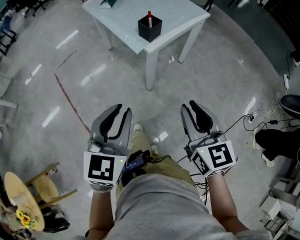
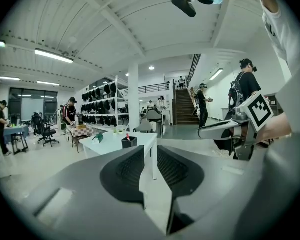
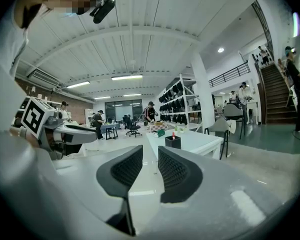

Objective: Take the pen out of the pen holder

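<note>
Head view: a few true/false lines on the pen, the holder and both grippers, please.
1. The pen stands in the pen holder. True.
2. The pen holder sits on the floor. False: it stands on the white table.
3. The right gripper grips the pen. False: its jaws are apart and empty, and it is well short of the table.
4. The left gripper is open with nothing between its jaws. True.
</note>
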`<state>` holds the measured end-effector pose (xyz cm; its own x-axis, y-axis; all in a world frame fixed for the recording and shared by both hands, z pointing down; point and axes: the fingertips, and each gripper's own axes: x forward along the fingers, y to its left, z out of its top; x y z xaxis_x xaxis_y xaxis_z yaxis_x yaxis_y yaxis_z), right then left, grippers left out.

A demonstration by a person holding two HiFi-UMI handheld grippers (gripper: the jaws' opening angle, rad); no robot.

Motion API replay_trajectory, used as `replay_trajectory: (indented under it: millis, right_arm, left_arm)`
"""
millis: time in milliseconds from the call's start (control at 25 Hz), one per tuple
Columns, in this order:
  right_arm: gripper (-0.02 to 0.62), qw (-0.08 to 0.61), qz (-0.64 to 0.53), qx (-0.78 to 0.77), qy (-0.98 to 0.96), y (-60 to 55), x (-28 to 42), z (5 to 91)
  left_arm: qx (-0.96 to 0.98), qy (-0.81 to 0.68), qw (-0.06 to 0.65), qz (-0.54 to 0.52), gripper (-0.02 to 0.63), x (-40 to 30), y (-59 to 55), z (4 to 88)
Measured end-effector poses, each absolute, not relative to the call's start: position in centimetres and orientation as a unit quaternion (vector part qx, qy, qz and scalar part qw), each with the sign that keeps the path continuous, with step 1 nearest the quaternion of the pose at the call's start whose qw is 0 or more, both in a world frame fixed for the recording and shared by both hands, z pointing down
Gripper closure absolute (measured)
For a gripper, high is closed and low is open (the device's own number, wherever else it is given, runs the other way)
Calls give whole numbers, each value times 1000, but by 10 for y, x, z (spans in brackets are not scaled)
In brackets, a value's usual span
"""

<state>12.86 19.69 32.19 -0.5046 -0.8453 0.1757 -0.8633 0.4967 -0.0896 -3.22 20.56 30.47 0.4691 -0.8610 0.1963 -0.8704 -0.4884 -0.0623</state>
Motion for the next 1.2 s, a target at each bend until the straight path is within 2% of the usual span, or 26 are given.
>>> replay_trajectory:
  millis: [480,1200]
  right_arm:
    - [505,56,73,512,-854,172,136,325]
    - [505,64,91,532,-839,58,125,325]
  left_arm:
    - [869,-484,18,96,525,-19,171,308]
    - [890,-446,20,92,525,-24,46,304]
